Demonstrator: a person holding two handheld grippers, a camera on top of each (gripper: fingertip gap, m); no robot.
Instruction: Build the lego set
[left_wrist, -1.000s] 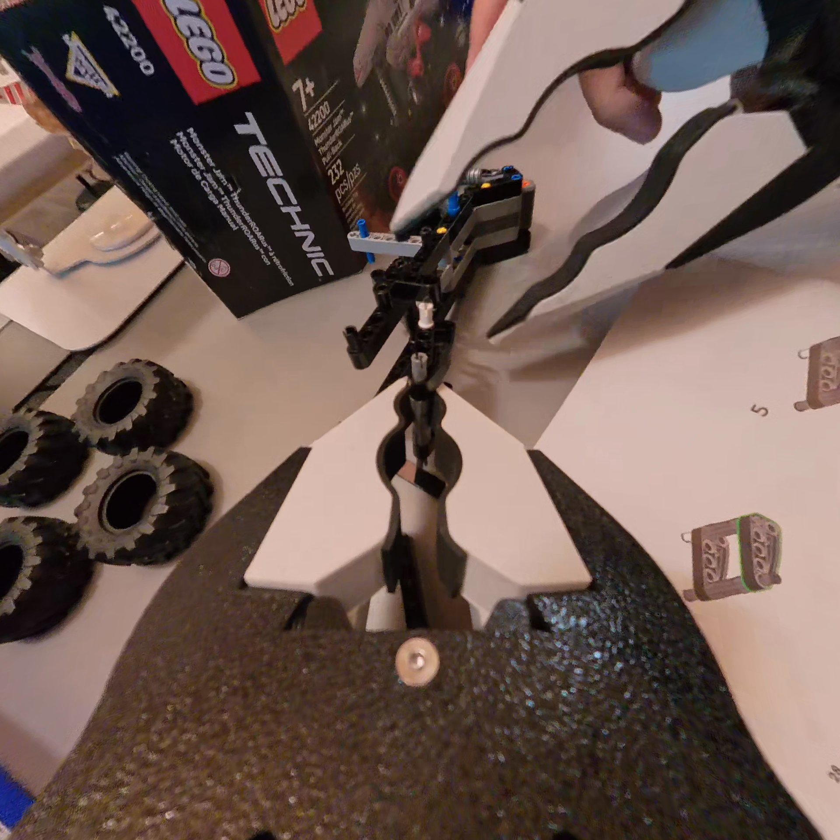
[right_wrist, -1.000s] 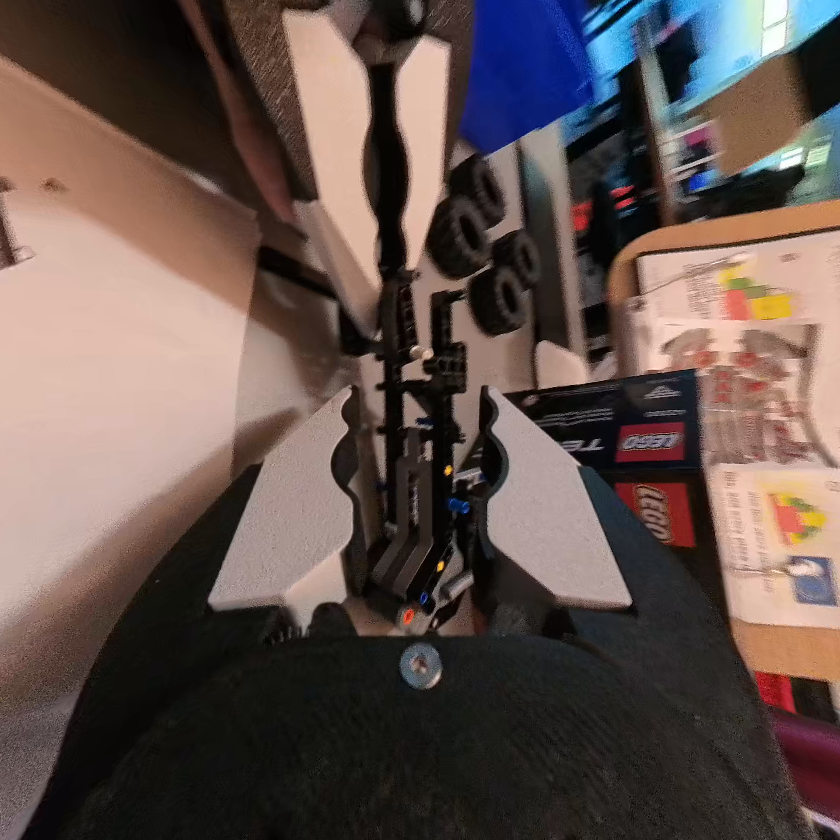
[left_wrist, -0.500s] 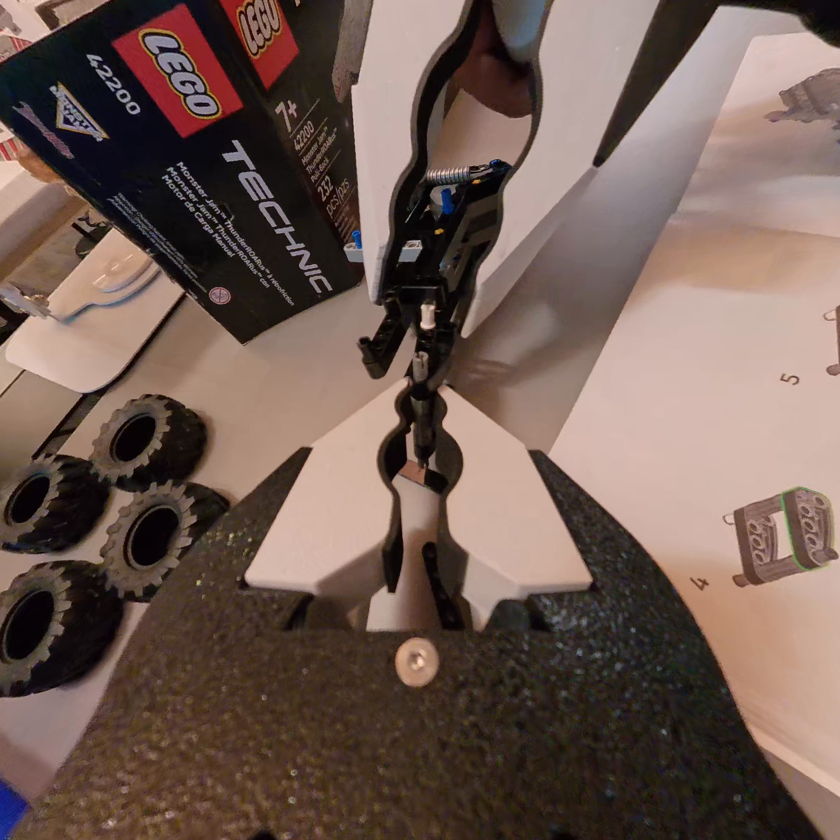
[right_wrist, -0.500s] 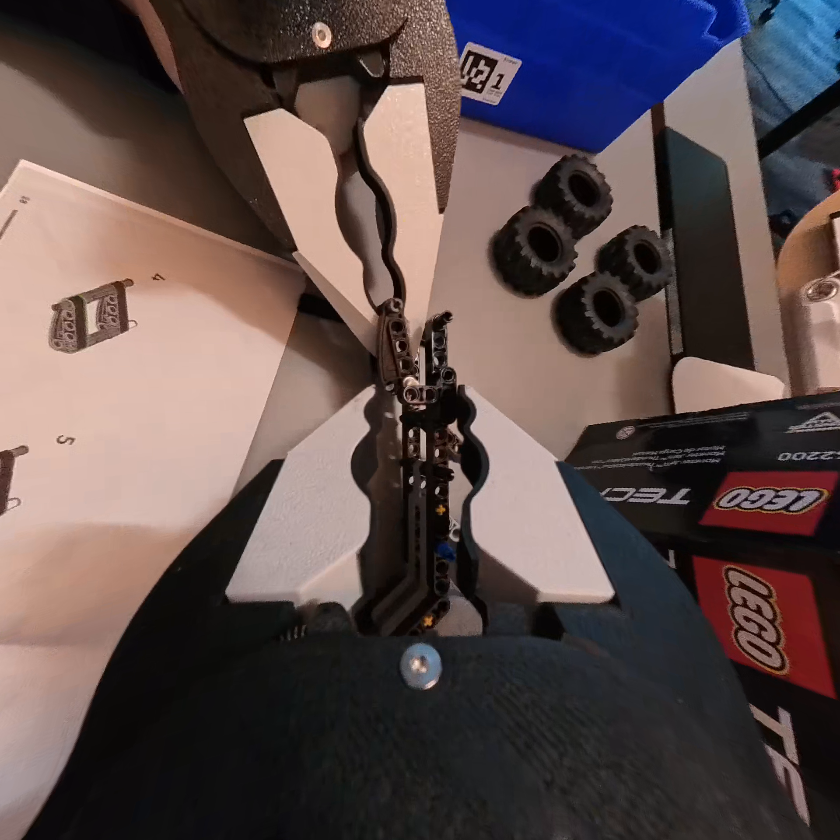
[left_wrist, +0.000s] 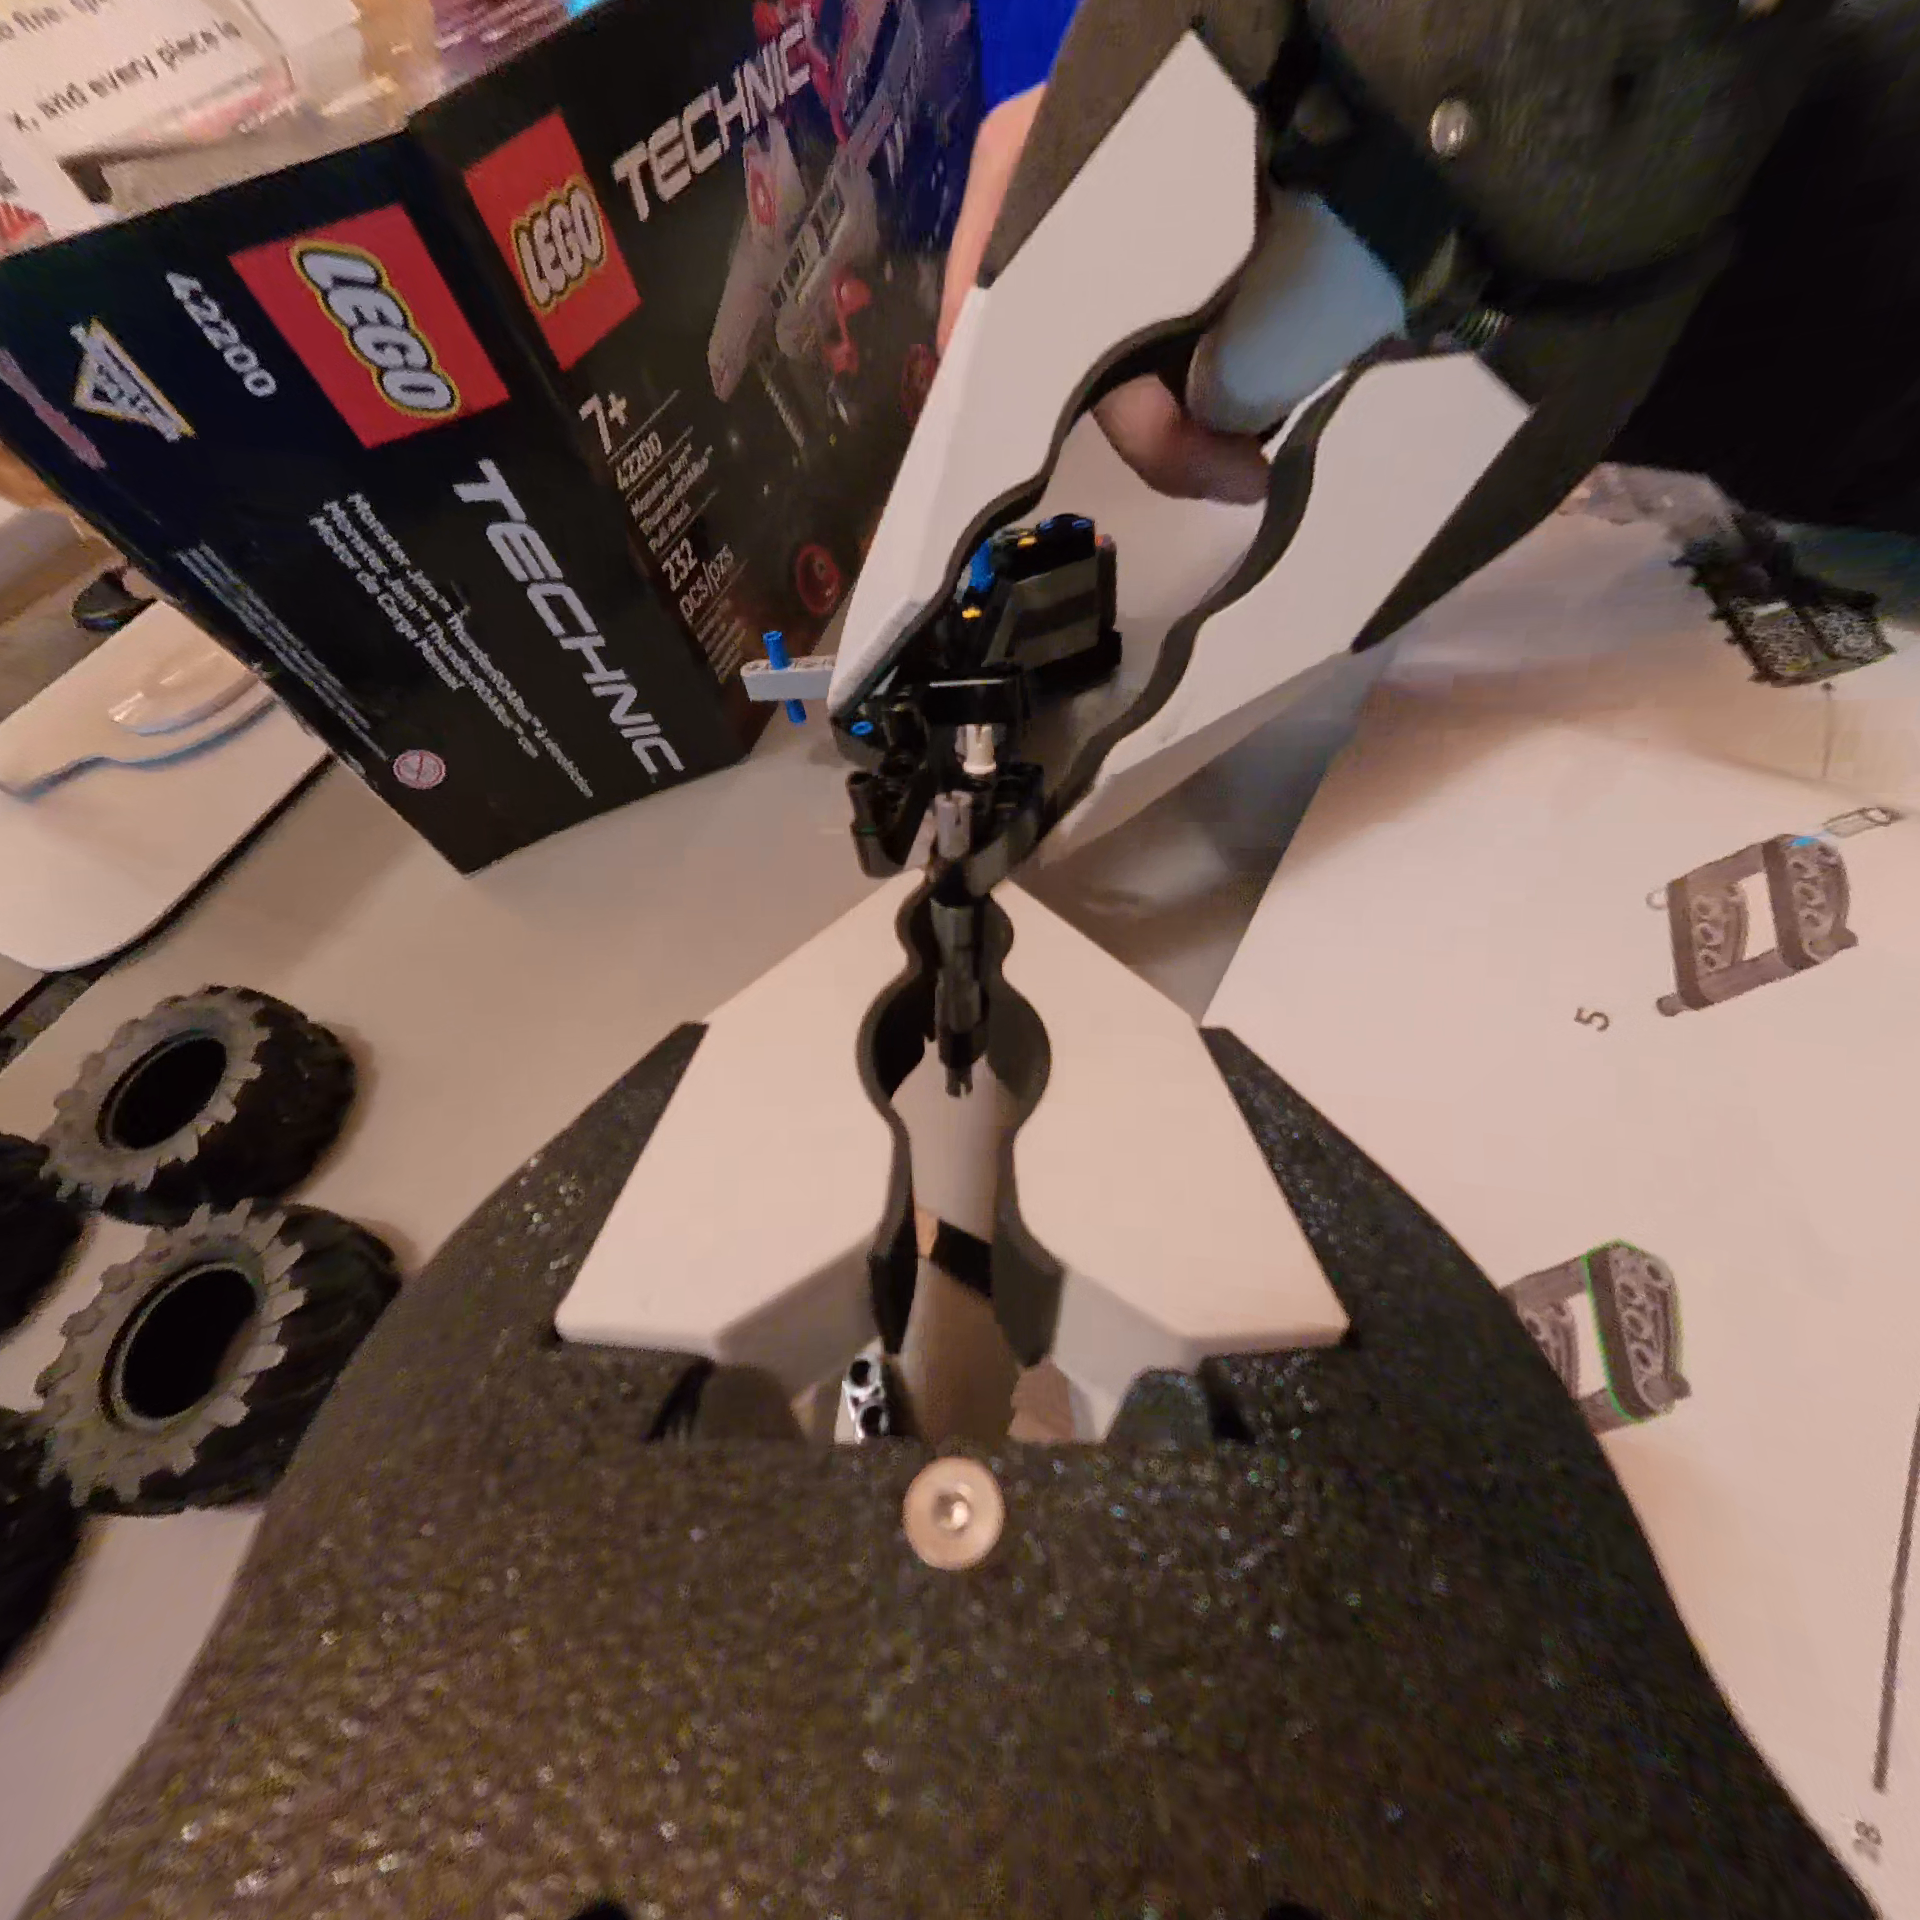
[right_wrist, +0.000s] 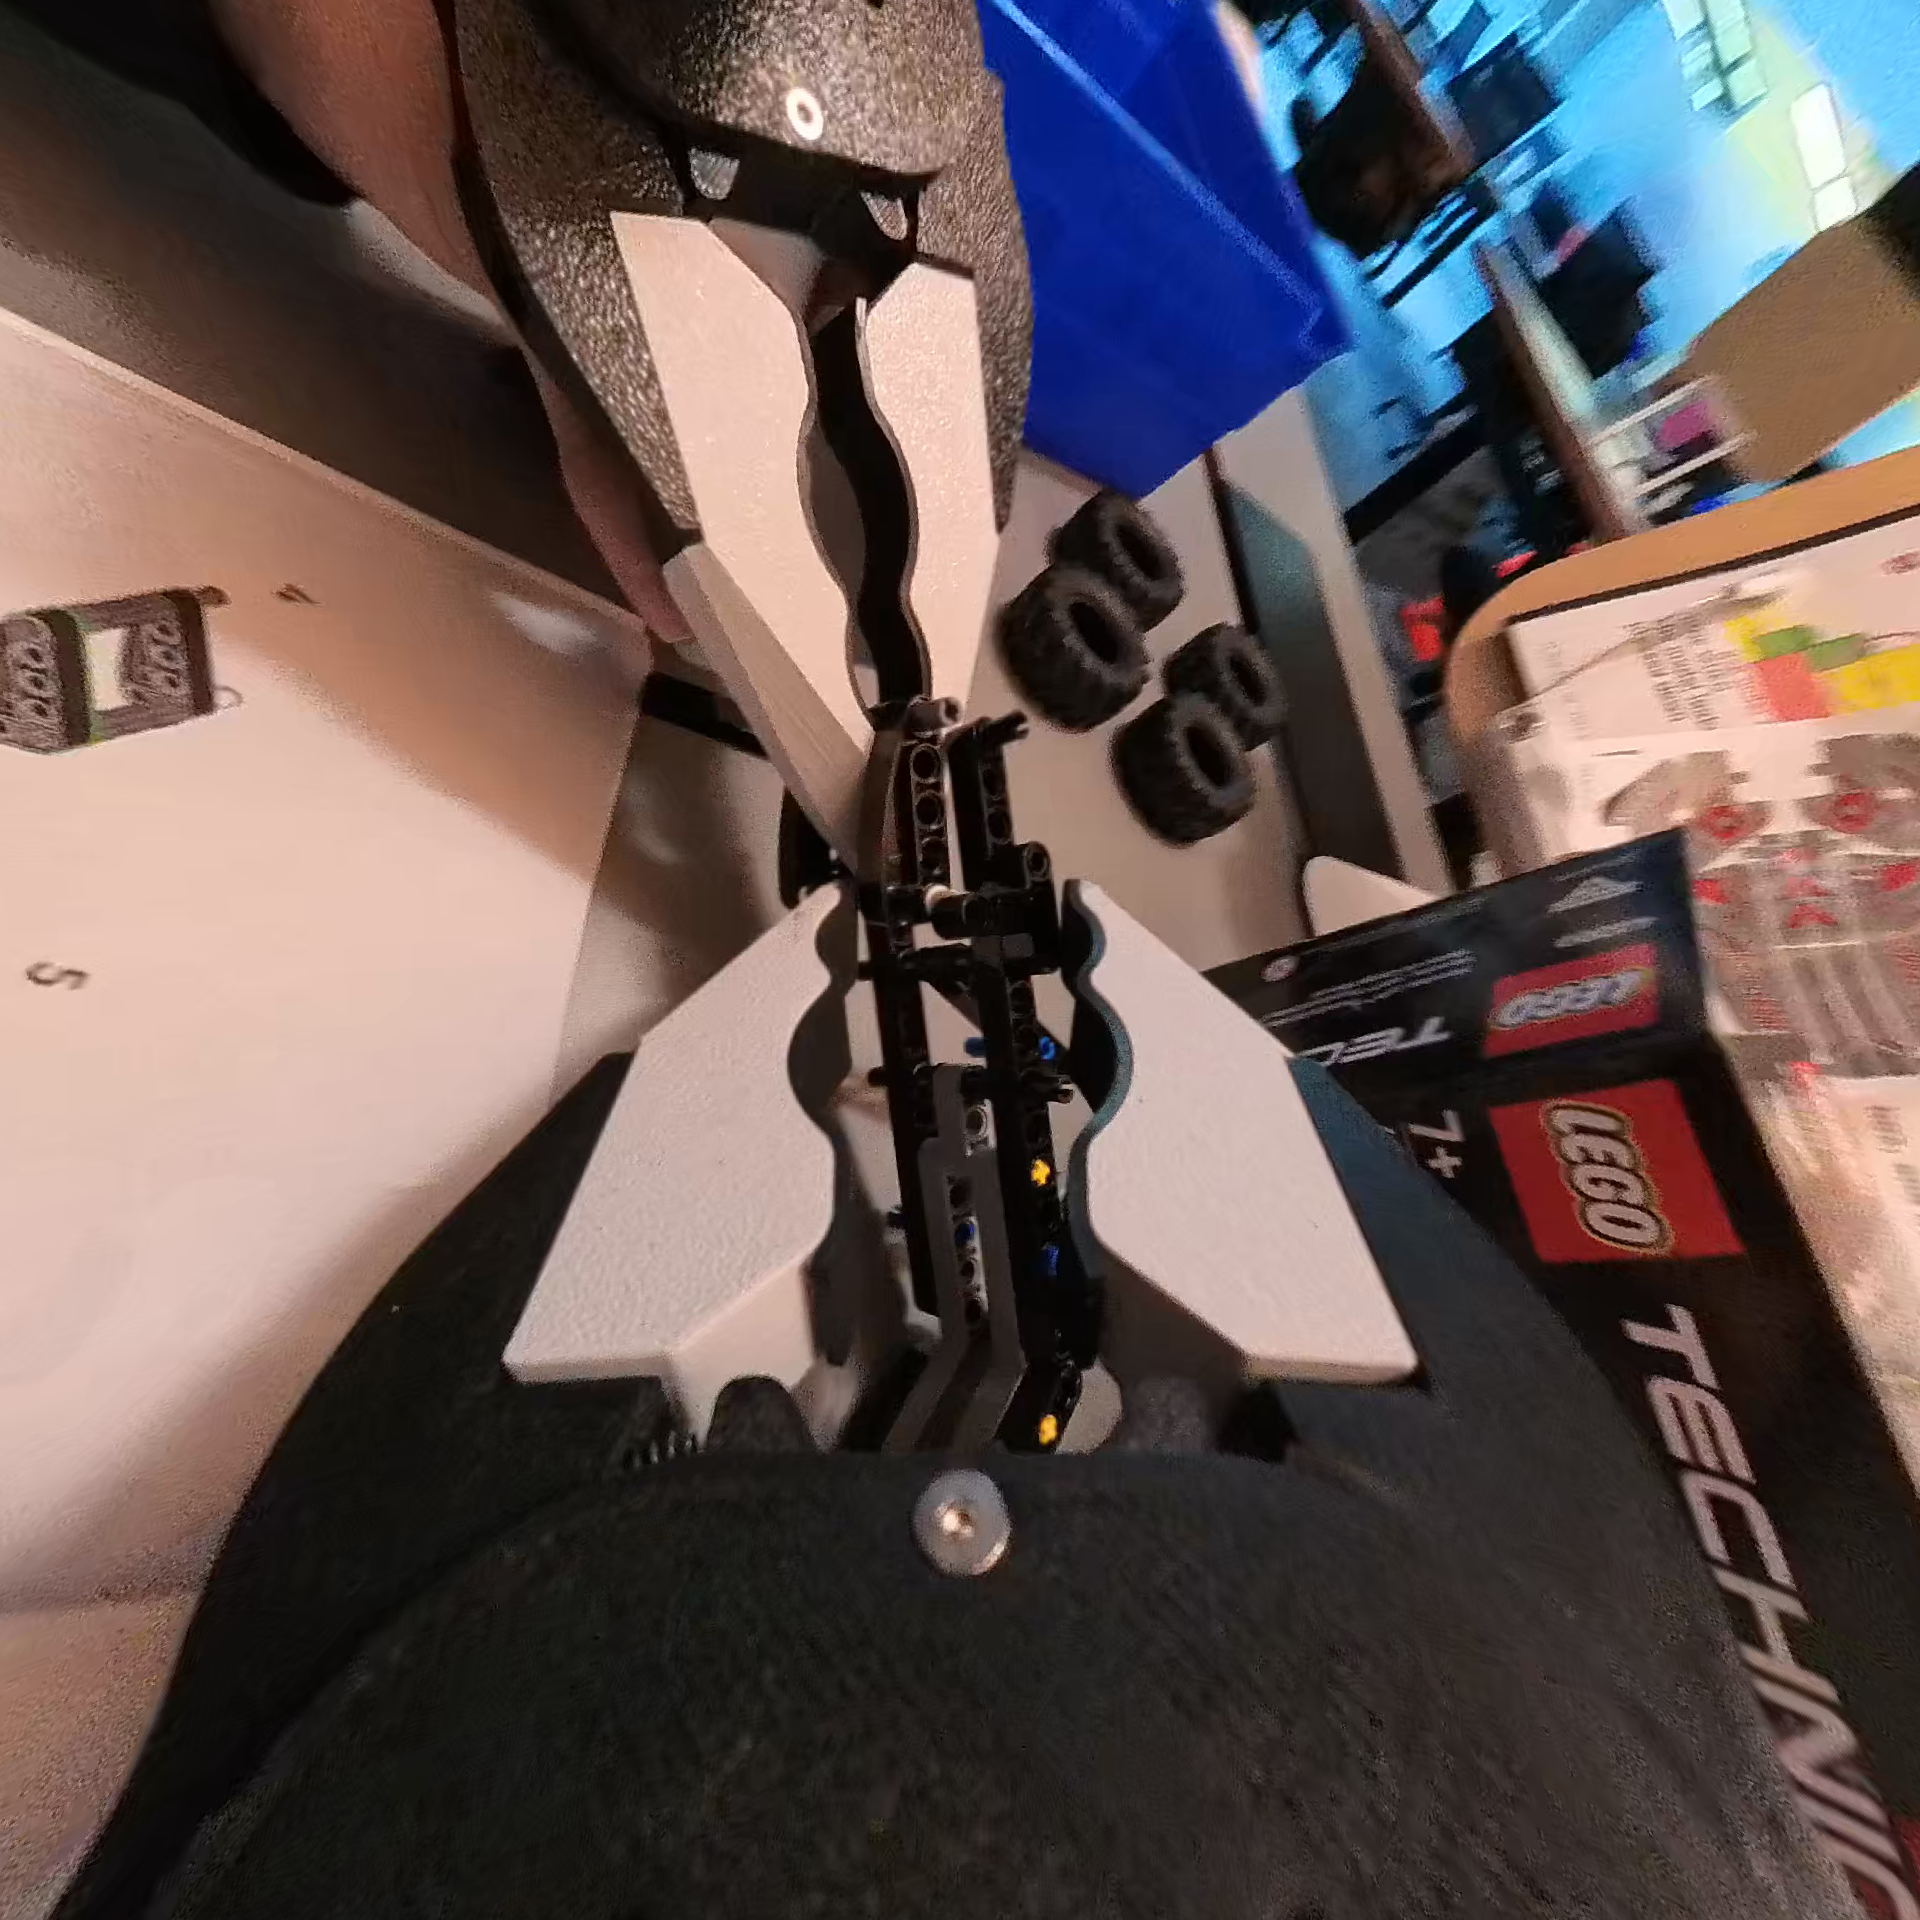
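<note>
lego assembly (right_wrist: 971, 1039) long axis spanning both hand-held grippers, left (left_wrist: 961, 935) pinching one end, right (right_wrist: 961, 997) clamped on other

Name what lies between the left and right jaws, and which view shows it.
The black lego assembly spans the gap: the left gripper pinches one end, the right gripper holds the other. Both wrist views show it.

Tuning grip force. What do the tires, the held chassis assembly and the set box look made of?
Tires: matte black, deep knobby tread, hollow centres; look like soft rubber.
Chassis assembly: glossy black and grey beams with round pin holes; hard moulded plastic by the look. Both sets of jaws are closed on it.
Set box: printed, sharp folded edges, slight sheen; likely coated cardboard.
</note>
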